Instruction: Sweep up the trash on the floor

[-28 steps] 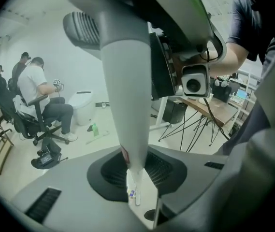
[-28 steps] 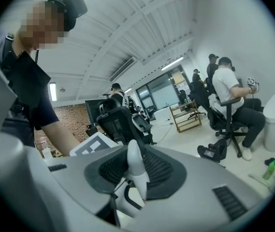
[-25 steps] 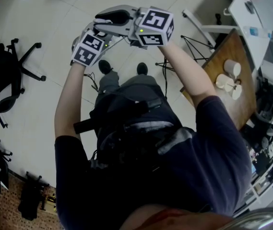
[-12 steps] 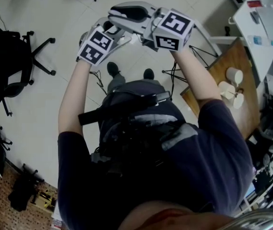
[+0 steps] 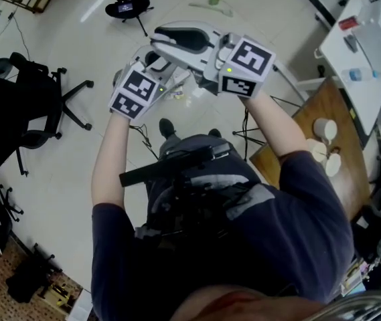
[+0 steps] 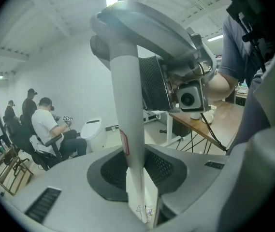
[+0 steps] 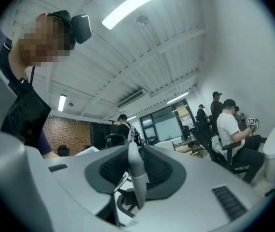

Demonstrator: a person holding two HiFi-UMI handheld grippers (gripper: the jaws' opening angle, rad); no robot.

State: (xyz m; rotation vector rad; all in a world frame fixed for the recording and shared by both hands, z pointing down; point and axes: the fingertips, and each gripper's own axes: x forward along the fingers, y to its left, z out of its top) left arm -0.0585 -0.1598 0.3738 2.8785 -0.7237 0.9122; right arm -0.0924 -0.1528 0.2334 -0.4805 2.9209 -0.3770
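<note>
Both are sitting higher than a second ago. Left gripper (image 6: 138,175) jaws are clenching a white handle (image 6: 127,105); right gripper (image 7: 136,175) jaws are gripping a grey handle (image 7: 132,158). Trash (image 5: 180,93) is lying on the floor (image 5: 76,152) beneath them, with an office chair (image 5: 36,105) left and a bench (image 5: 324,105) right.

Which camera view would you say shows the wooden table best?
The head view: it looks down on most of the top of the wooden table, with white cups on it. The left gripper view catches only a low slice of its top and legs. The right gripper view does not show it.
</note>
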